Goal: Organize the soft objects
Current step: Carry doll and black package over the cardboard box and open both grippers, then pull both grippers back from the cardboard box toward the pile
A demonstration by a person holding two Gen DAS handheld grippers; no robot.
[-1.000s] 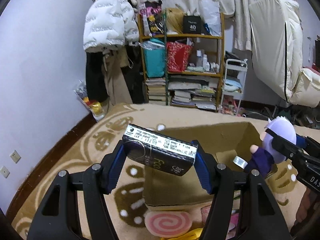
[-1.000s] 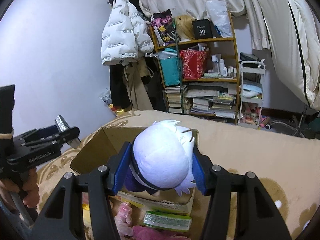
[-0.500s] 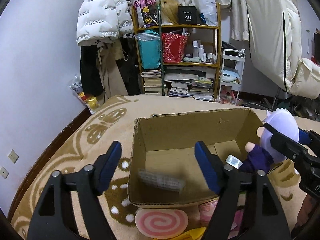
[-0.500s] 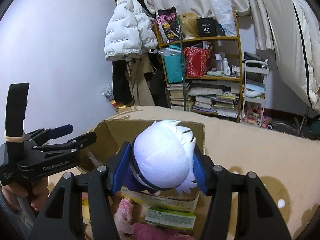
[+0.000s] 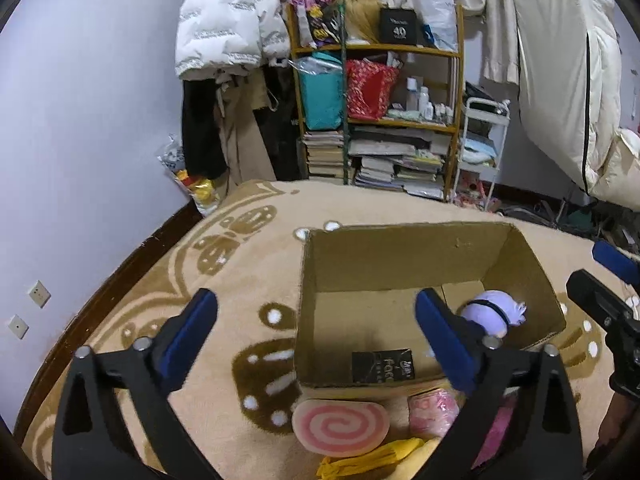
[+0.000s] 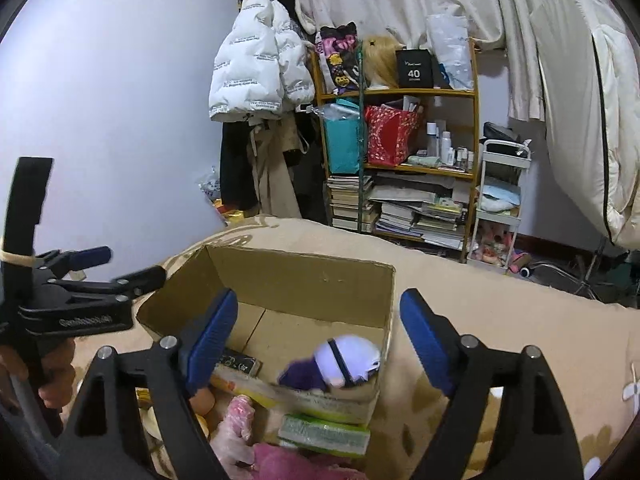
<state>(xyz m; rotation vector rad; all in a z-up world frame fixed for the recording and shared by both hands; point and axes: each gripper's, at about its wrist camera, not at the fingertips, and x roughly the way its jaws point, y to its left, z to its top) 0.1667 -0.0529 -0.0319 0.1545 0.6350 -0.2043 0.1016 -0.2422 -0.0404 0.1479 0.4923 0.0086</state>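
Soft things wait at the near edge of the rug: a pink swirl cushion just before the cardboard box, a pink bundle beside it. Our left gripper and right gripper have just been opening and now gape with nothing between them. The cushion lies below and nearest the left one (long axis crosswise). Farther in, the dark packet and white-haired plush doll lie on the box floor.

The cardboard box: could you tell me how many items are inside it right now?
2. A black packet lies by the cardboard box's near wall; a white-haired plush doll lies at its right end. More may be hidden.
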